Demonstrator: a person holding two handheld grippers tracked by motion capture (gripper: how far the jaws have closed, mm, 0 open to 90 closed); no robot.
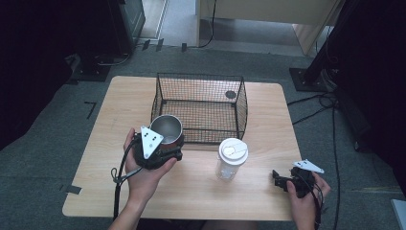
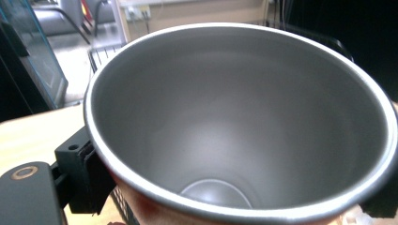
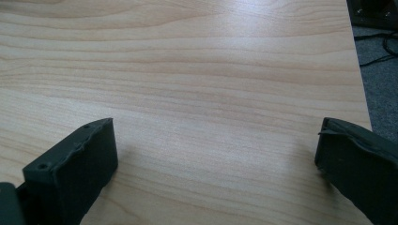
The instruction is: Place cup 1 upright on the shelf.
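**Steel cup held at the basket's front wall**

On the pale wooden table (image 1: 191, 191), the left gripper (image 1: 165, 149) is clamped on a round stainless-steel cup with a reddish outer wall (image 1: 166, 128). The cup stands upright, mouth open to the camera above, just at the near left corner of the black wire-mesh basket (image 1: 201, 108); whether it touches the mesh cannot be told. The person's left hand (image 1: 143, 167) wraps the gripper body from below. Seen from the left gripper view, the cup (image 2: 234, 117) shows an empty, dull grey interior, with 1 black jaw pad pressed against its rim at the lower left.

Near the table's front right corner, the right gripper (image 1: 281, 181) lies low over the wood in the person's right hand (image 1: 306, 196), its 2 jaws spread wide with nothing between them. The right gripper view shows bare wood grain between the jaws.

Between the 2 grippers stands a clear plastic tumbler with a white lid (image 1: 232, 159), upright, just in front of the basket and apart from both grippers.
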